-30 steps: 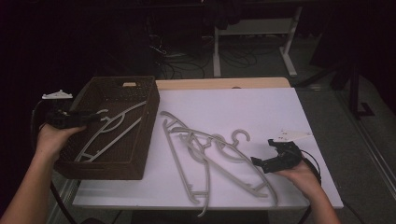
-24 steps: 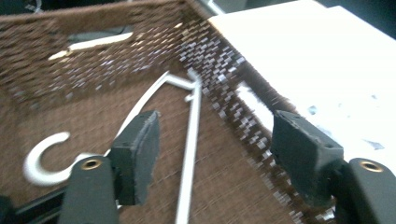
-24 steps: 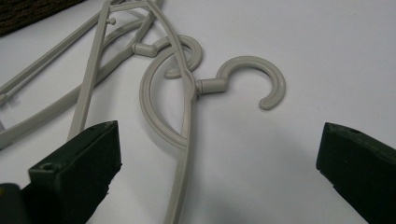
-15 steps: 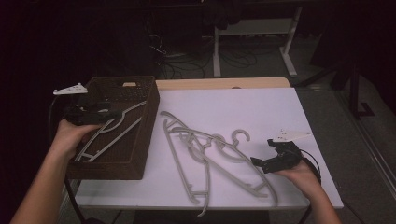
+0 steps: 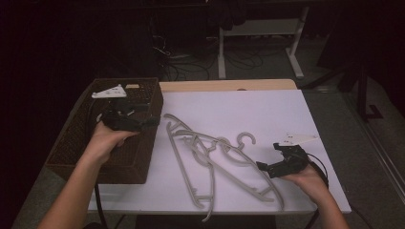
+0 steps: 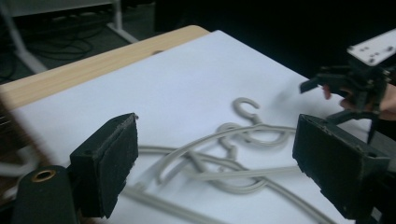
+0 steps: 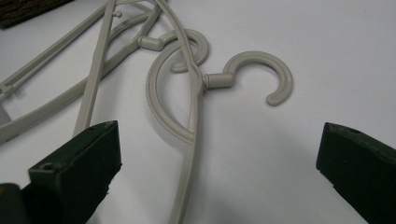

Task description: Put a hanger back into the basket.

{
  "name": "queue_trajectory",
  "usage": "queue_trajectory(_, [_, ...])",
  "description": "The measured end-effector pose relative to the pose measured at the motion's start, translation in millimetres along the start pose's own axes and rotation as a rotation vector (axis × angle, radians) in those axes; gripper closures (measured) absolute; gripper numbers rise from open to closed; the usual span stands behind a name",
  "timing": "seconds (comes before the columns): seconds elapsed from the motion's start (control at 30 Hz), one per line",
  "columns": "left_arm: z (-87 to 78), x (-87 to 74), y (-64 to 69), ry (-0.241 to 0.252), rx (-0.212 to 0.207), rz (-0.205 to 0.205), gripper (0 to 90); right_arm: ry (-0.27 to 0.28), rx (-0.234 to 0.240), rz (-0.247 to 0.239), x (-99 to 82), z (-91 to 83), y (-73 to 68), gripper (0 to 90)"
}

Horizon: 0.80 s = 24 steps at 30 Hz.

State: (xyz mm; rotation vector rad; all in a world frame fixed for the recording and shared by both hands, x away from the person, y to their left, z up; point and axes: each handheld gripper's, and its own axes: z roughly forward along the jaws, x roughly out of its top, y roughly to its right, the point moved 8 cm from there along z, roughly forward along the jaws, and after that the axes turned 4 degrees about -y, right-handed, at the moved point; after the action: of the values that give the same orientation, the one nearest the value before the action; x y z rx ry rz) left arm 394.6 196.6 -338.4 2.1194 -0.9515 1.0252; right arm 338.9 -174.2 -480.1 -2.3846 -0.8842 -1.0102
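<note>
While your left claw (image 5: 152, 121) hangs released and empty over the brown woven basket (image 5: 76, 143), grey plastic hangers (image 5: 215, 162) lie tangled on the white bench (image 5: 267, 109); your right claw (image 5: 261, 166), spread open beside them, should clench one next.

We see a pile of pale grey plastic hangers (image 5: 217, 160) lying flat on the white tabletop, approx. mid-table, just right of the brown basket (image 5: 71, 143). They're tangled: arms cross over each other, fanning toward the near edge. Hooks bunch at the far-right end of the pile; one C-shaped hook (image 7: 259, 74) sticks out clear on the white surface, a second hook (image 7: 189, 49) curls just beside it, threaded w/ another hanger's arm. Exact count: can't tell.
</note>
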Motion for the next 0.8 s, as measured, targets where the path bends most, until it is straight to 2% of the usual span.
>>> queue_trajectory(0.17, [27.6, 4.6, 25.0, -0.024, -0.041, 0.036, 14.5, 0.000, 0.002, 0.001, 0.0, -0.1, 0.4, 0.0])
queue_trajectory(0.4, [66.8, 3.6, 46.4, -0.045, -0.067, 0.058, 18.6, -0.019, 0.006, -0.006, -1.8, 1.4, -3.4, 0.0])
queue_trajectory(0.5, [89.1, 0.6, 51.4, -0.065, -0.086, 0.061, 26.5, -0.028, 0.007, -0.013, -2.7, 2.4, -5.1, 0.0])
queue_trajectory(0.57, [105.0, -2.7, 49.5, -0.086, -0.078, 0.066, 36.1, -0.034, 0.006, -0.019, -3.3, 2.8, -6.4, 0.0])
queue_trajectory(0.7, [136.4, -11.7, 38.5, -0.134, -0.067, 0.055, 57.7, -0.043, 0.009, -0.027, -4.4, 3.4, -8.1, 0.0])
queue_trajectory(0.8, [159.6, -20.1, 26.4, -0.186, -0.029, 0.062, 71.3, -0.054, 0.008, -0.029, -5.9, 4.2, -8.5, 0.0])
